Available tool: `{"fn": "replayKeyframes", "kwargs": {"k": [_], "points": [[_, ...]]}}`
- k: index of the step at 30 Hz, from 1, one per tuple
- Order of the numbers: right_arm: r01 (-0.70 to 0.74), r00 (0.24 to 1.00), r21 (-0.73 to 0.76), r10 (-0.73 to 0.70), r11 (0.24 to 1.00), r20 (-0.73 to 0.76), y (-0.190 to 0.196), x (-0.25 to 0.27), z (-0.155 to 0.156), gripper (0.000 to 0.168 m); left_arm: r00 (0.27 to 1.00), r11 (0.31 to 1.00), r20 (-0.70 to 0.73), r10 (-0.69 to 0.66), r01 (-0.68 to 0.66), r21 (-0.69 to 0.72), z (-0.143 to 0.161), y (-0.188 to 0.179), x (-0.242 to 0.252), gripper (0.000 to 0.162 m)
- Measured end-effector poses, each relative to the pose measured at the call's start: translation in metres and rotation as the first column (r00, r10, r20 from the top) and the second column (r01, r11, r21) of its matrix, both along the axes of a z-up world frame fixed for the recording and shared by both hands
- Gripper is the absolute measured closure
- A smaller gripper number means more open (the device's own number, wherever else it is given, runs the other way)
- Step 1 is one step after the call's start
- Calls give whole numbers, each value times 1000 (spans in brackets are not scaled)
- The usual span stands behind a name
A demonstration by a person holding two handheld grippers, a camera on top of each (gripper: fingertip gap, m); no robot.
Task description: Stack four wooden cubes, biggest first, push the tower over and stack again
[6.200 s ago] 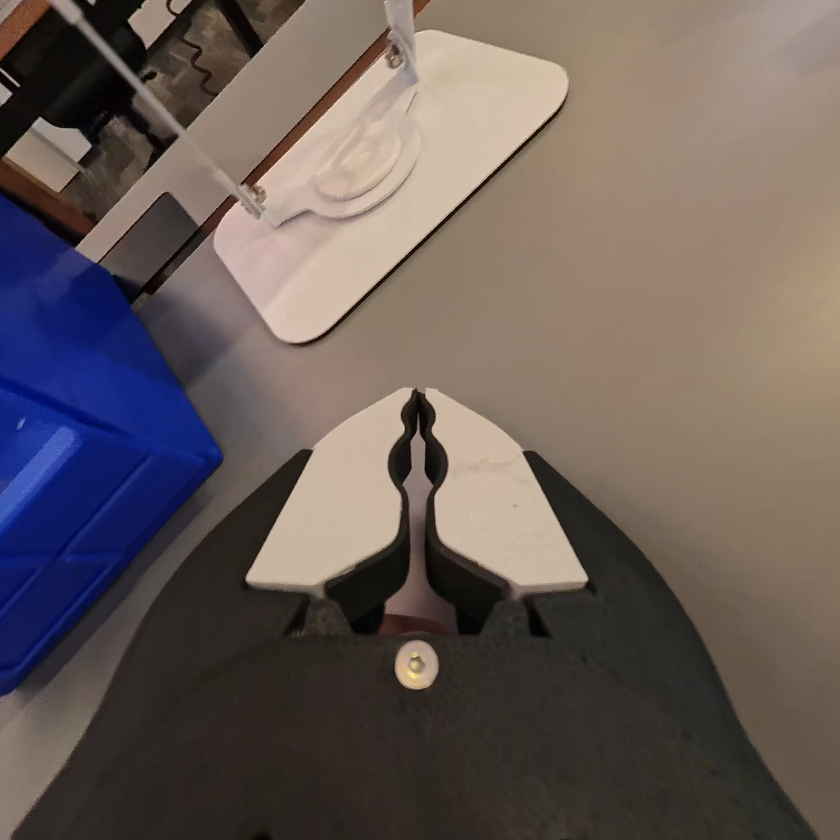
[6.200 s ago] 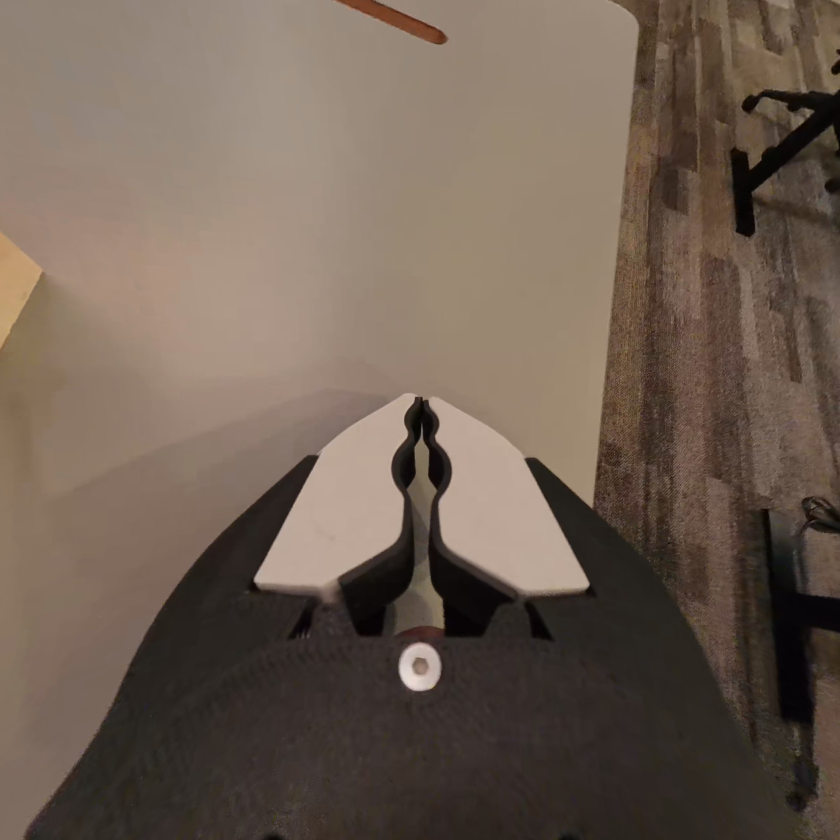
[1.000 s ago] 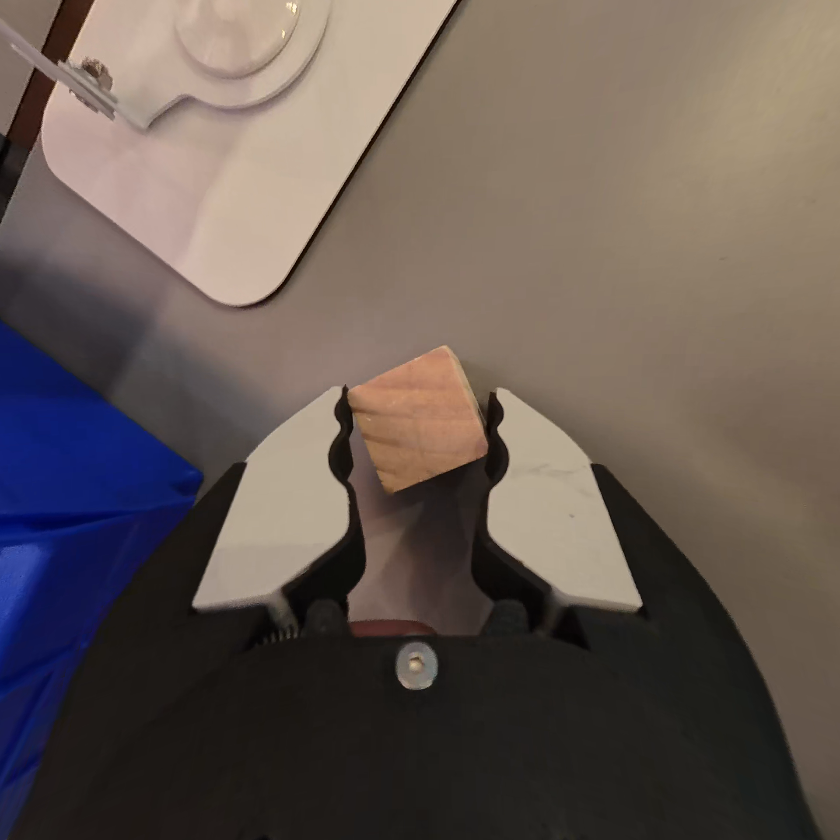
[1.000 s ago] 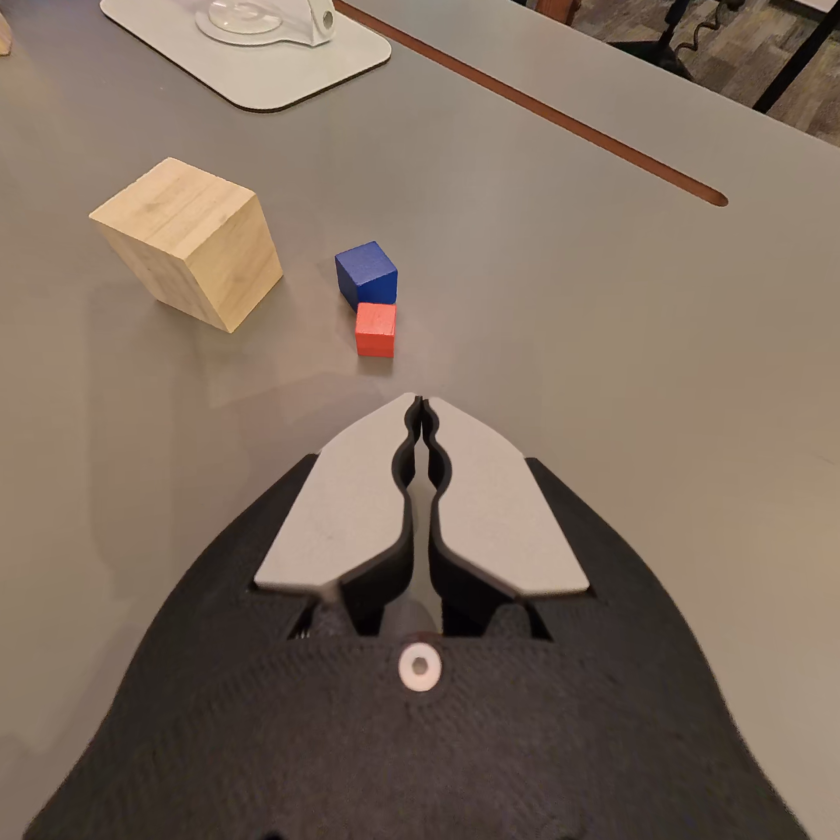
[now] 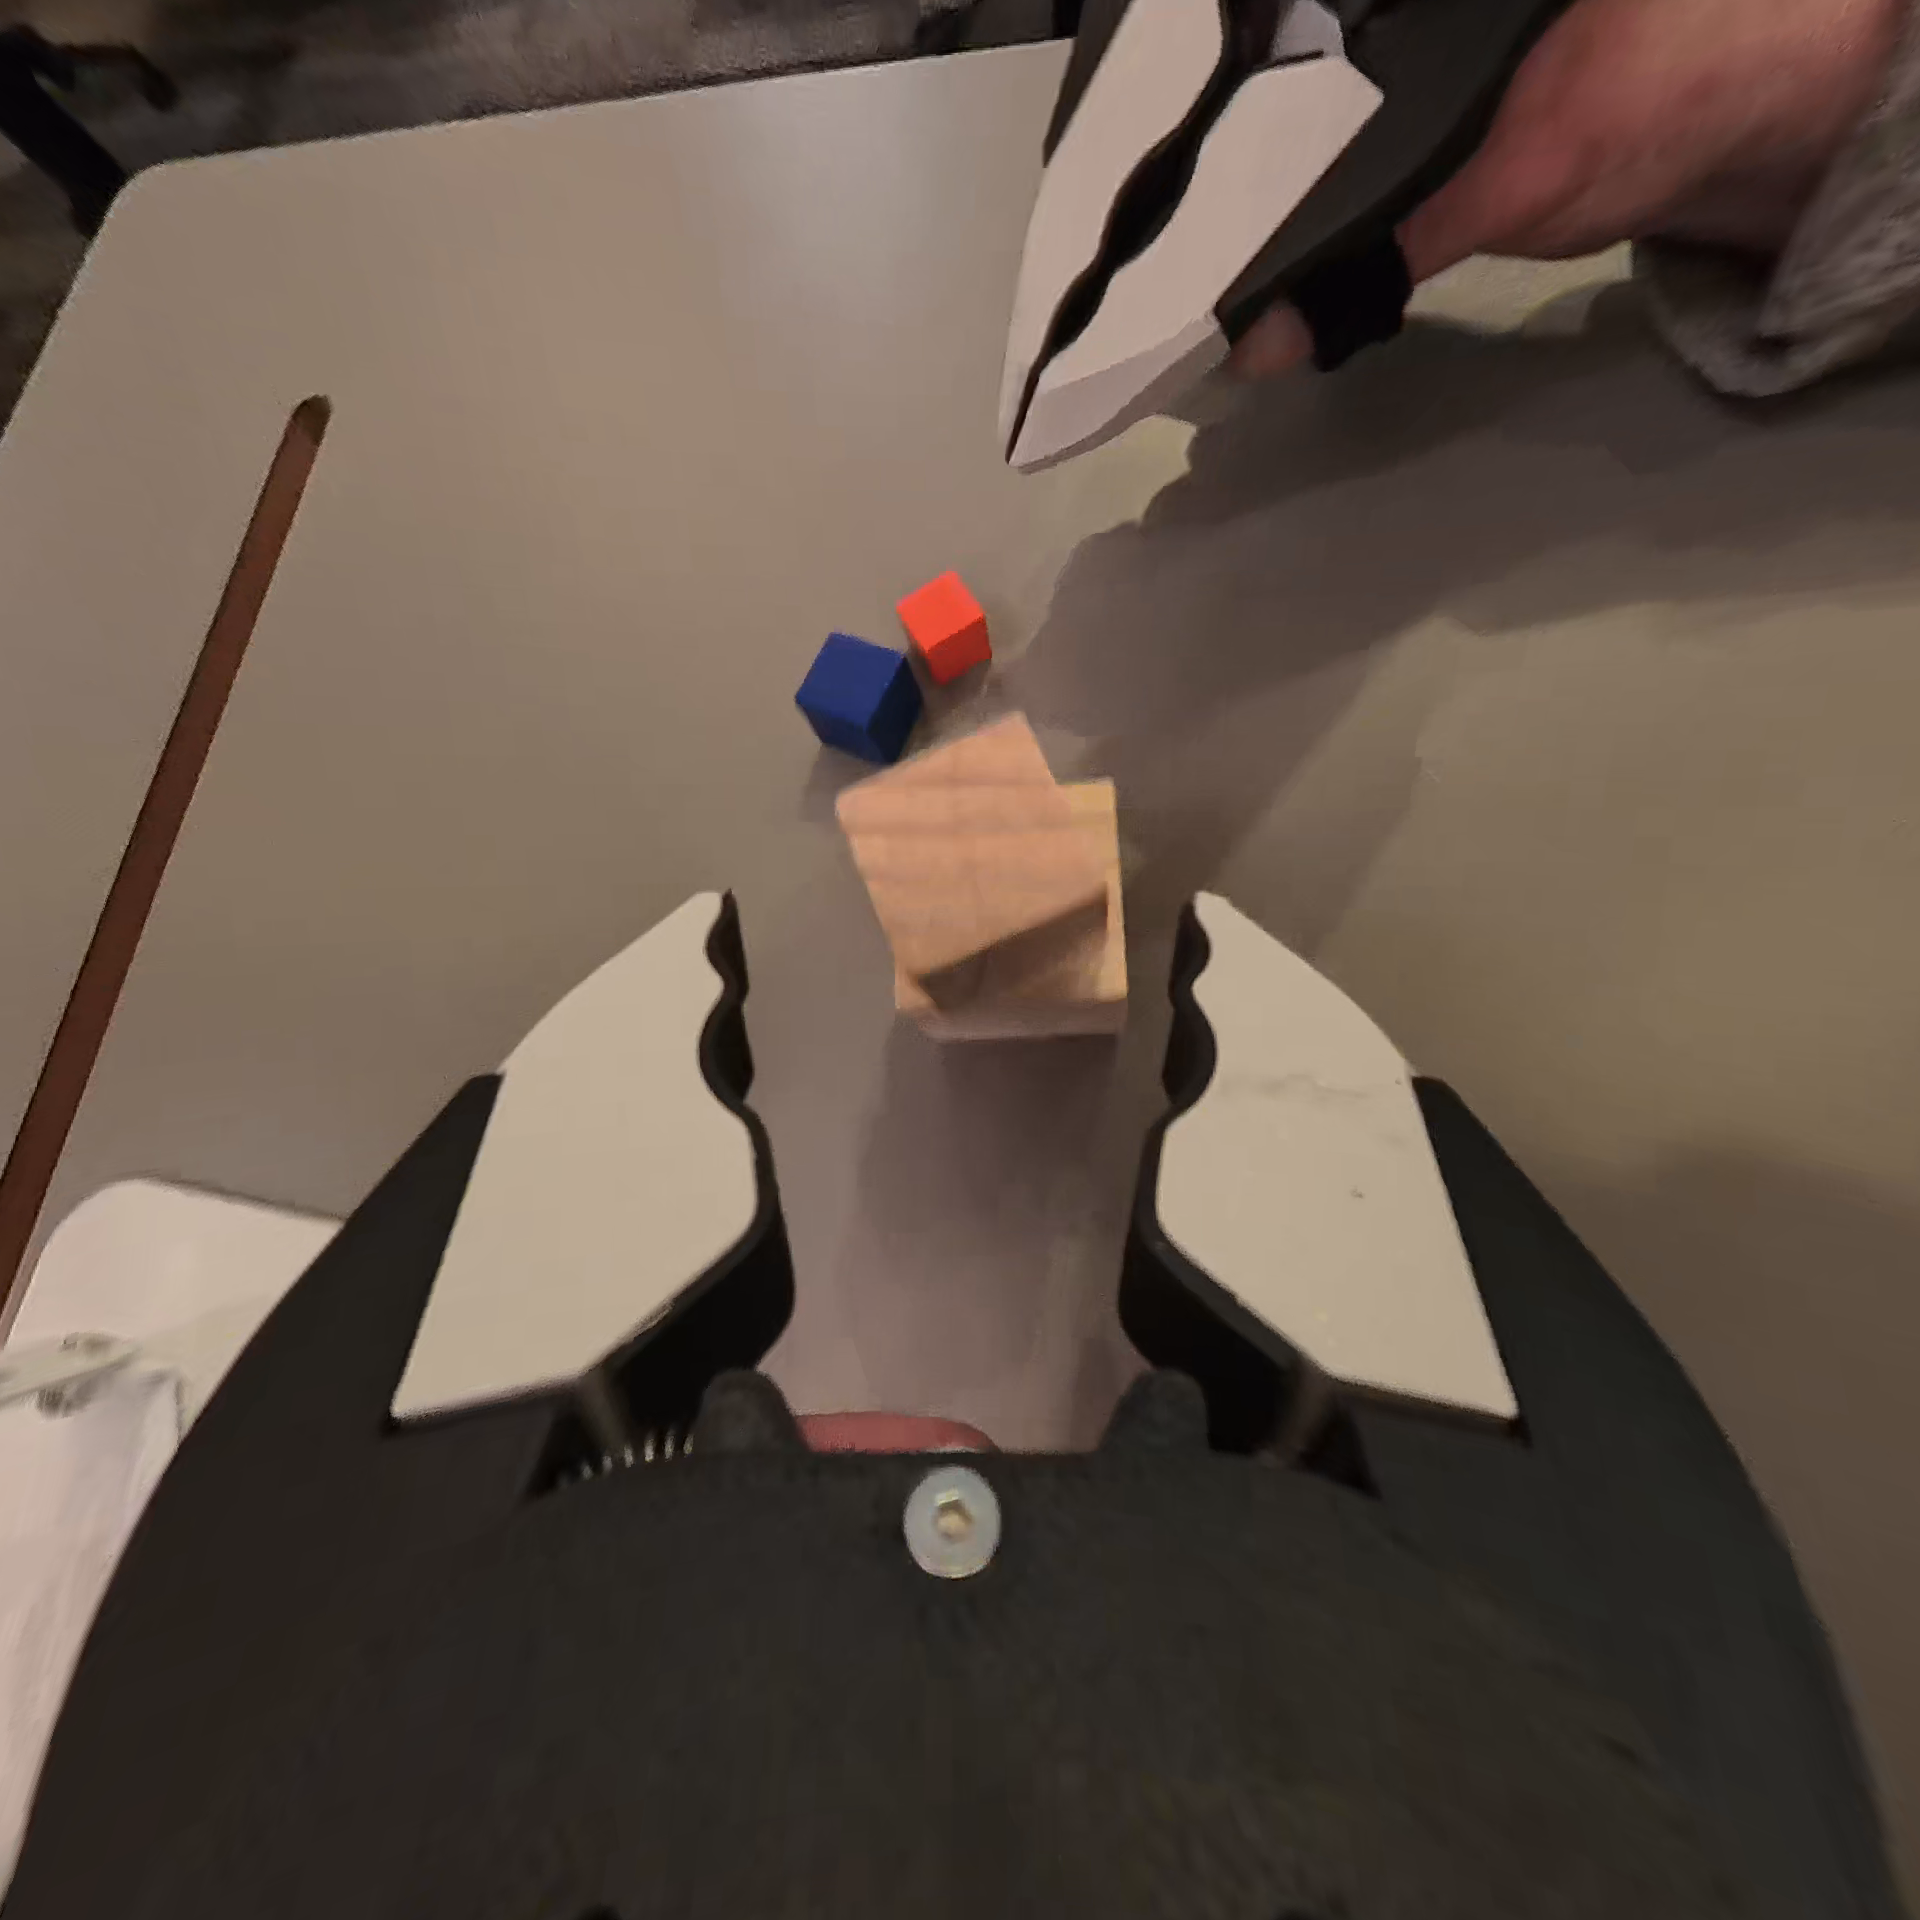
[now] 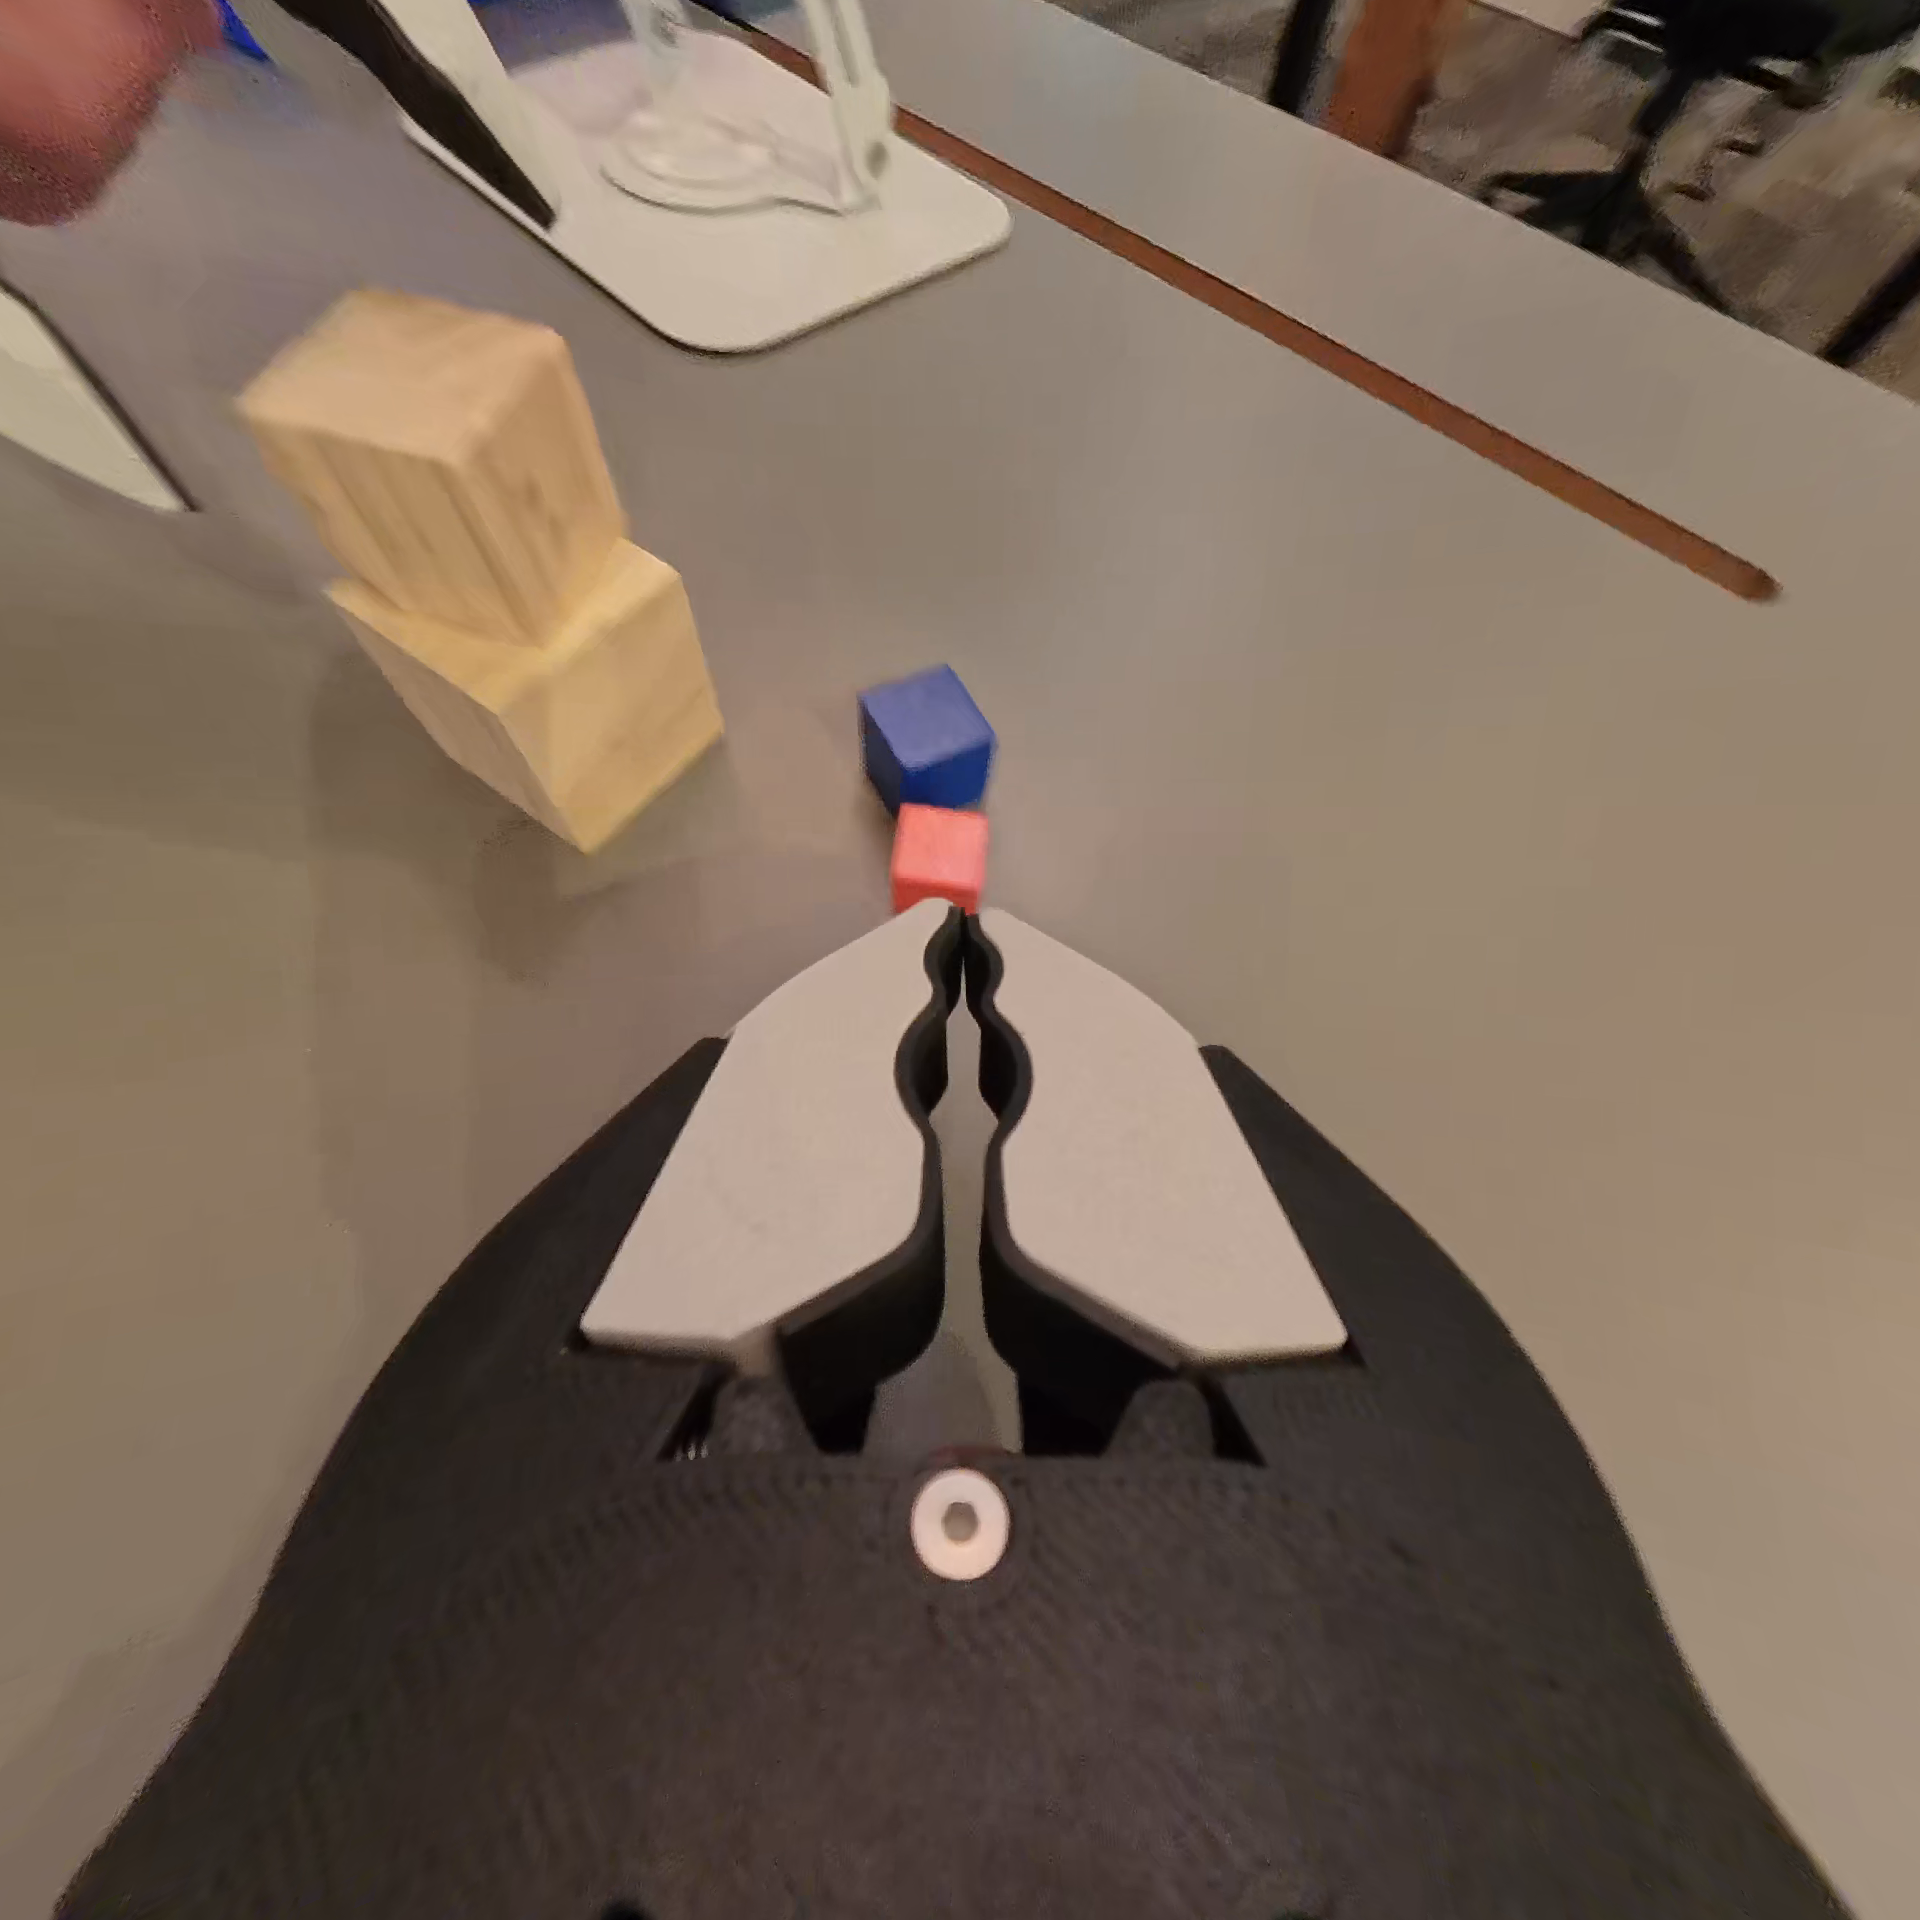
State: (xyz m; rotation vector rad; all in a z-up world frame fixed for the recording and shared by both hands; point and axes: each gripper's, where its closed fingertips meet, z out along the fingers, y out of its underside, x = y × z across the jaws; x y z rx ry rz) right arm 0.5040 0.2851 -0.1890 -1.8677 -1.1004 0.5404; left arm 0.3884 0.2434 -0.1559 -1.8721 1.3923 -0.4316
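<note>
The left gripper (image 5: pixel 961 914) is wide and empty, the right gripper (image 6: pixel 957 914) pressed together, and the blue cube (image 6: pixel 925 740), at 12 o'clock from the red cube (image 6: pixel 938 857), looks light, stiff and smooth, best pinched on two flat opposite faces.

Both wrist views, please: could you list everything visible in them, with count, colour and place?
Larger plain wooden cube: one, pale wood, on the table, bottom of the stack.
Smaller plain wooden cube: one, pale wood, resting twisted on the larger cube.
Blue cube: one, blue, on the table beside the stack.
Red cube: one, red, next to the blue cube.
Table: one, grey, with a brown slot along it.
White base plate: one, far side, carrying a clear stand.
Left gripper: open, empty, behind the stack.
Right gripper: shut, tips by the red cube.
Hand: one, holding the right gripper.
</note>
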Motion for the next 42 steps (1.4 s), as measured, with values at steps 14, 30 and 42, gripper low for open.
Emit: {"fn": "replayKeyframes", "kwargs": {"k": [14, 30, 42], "points": [[-267, 927, -128, 291, 955, 238, 38, -59, -31, 130, 990, 983, -43, 138, -142, -117, -81, -3, -57, 103], [-418, 906, -64, 421, 906, 49, -4, -92, 48, 131, 992, 981, -29, 122, -125, -149, -83, -4, -56, 105], [-397, 907, -122, 409, 910, 100, -25, -105, 60, 95, 992, 980, -26, 126, -128, -152, -83, -5, -57, 104]]}}
